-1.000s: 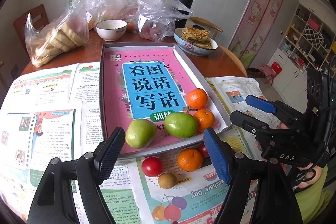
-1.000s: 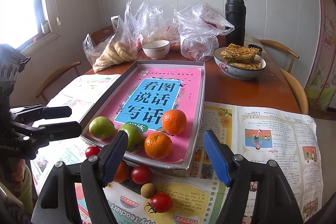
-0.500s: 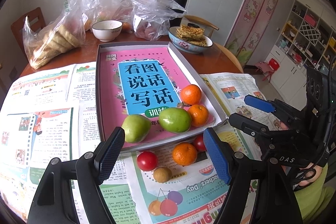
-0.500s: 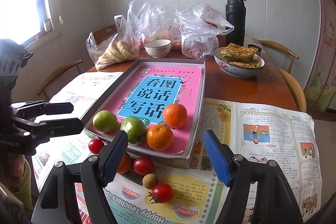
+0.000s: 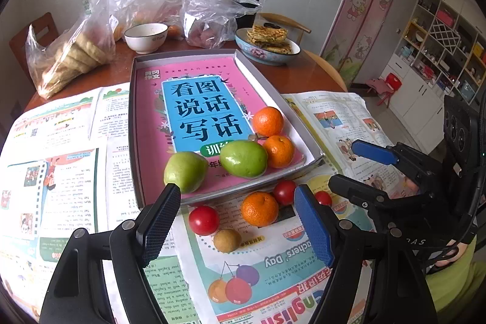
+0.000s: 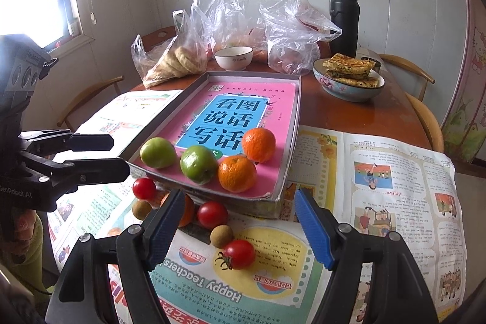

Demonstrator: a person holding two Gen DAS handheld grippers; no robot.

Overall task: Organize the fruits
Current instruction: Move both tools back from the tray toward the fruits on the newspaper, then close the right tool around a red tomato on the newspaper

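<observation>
Both our tongs, left gripper (image 5: 237,220) and right gripper (image 6: 237,230), gape with ribbed blue pads; round glossy tomatoes (image 6: 239,253) lie lower centre below the shallow grey tray (image 6: 290,148).

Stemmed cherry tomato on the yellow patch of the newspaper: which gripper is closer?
Right. The stemmed cherry tomato sits between the open right gripper fingers. The left gripper, also open, hangs off to its left, beyond the other loose fruit.
</observation>
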